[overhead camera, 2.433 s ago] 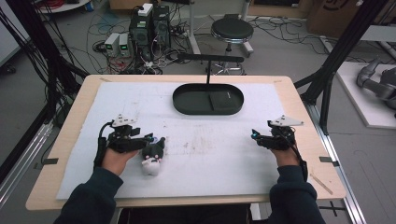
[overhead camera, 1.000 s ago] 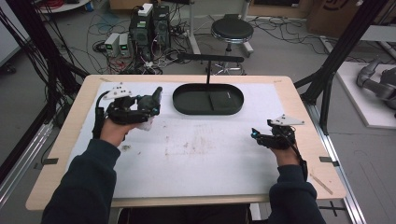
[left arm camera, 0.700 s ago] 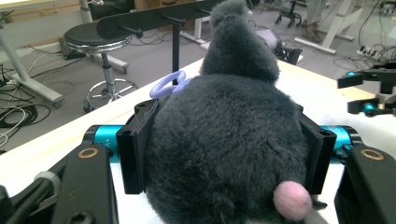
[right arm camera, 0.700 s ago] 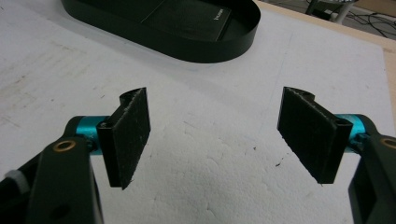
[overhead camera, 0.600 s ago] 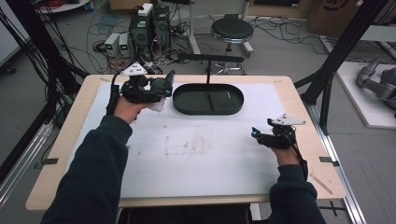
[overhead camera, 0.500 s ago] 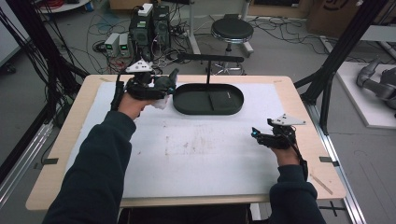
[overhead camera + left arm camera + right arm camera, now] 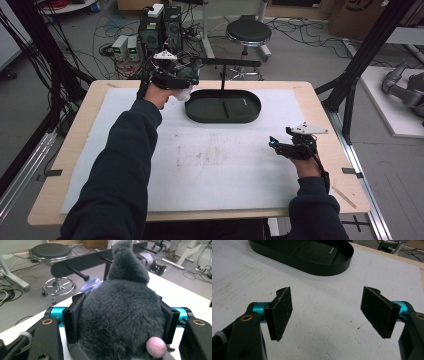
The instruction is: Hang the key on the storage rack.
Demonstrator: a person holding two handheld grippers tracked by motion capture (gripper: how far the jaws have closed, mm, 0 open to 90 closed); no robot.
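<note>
Wooden table [image 7: 325, 107] covered by a white foam sheet [image 7: 220, 165]; black oval tray [image 7: 222, 106] lying on the sheet's far side.

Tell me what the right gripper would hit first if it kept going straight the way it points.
Likely the black oval tray. The right gripper, jaws open and empty, points across bare white foam sheet toward its near wall; how low it sits is hard to judge.

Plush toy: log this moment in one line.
left gripper: shut on plush toy | beside black tray | right gripper: open, over table
</note>
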